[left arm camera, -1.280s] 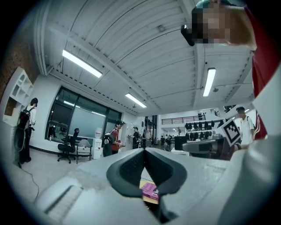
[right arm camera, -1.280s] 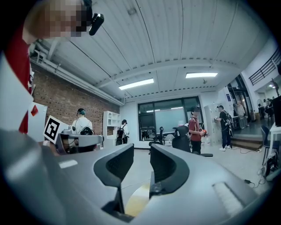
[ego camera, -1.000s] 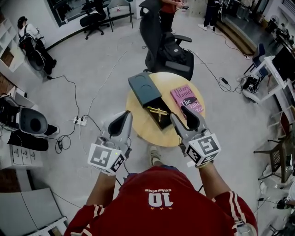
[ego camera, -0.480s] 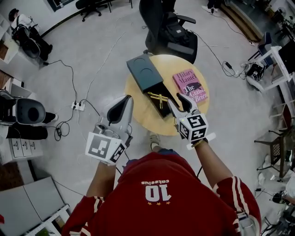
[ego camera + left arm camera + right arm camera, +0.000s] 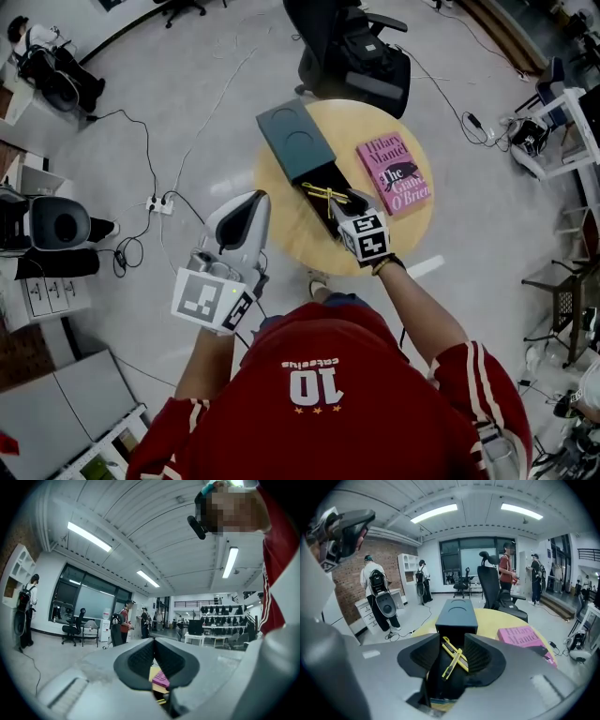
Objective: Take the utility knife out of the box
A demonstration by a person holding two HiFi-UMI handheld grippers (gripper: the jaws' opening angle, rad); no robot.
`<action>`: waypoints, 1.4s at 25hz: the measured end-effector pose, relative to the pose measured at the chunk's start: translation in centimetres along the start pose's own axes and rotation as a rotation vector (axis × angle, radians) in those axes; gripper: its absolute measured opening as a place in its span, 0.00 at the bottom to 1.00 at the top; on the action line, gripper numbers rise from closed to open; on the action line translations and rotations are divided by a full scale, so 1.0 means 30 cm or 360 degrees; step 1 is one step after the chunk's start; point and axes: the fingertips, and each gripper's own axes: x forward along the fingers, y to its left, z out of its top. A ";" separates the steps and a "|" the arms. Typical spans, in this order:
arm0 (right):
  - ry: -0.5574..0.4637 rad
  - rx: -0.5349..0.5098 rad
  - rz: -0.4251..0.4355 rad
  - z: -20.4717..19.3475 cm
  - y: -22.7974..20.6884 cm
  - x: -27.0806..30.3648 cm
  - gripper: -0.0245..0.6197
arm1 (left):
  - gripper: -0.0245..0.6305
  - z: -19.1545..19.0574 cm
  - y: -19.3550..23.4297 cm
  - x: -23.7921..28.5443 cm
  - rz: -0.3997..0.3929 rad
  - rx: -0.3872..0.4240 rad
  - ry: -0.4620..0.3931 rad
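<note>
The right gripper (image 5: 352, 202) has dropped onto the one box (image 5: 457, 613), spread jaws just narrowing around two crossed utility knives (image 5: 452, 656); the left gripper (image 5: 153, 641) is pressed together.

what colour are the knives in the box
The knives are yellow, clearest in the right gripper view.
</note>
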 end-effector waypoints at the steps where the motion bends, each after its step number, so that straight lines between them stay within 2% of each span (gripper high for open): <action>1: 0.0041 0.0002 -0.0004 -0.023 -0.011 0.031 0.27 | 0.04 -0.009 0.006 0.009 -0.0001 -0.0002 0.0012; 11: 0.0387 0.0014 0.0009 -0.165 -0.067 0.253 0.24 | 0.04 -0.070 0.087 0.100 0.0010 -0.0032 0.0096; 17: 0.0558 0.0000 0.0003 -0.194 -0.061 0.313 0.22 | 0.04 -0.090 0.125 0.125 0.0025 -0.0048 0.0125; 22: 0.0603 -0.0042 0.0003 -0.214 -0.064 0.351 0.21 | 0.04 -0.108 0.147 0.127 0.0043 -0.0063 0.0133; 28: 0.0621 -0.0031 -0.0033 -0.234 -0.078 0.361 0.10 | 0.04 -0.121 0.164 0.110 0.0076 -0.0078 0.0136; 35: 0.0552 -0.0063 -0.0028 -0.199 -0.077 0.348 0.10 | 0.04 -0.110 0.162 0.091 0.0094 -0.0071 0.0128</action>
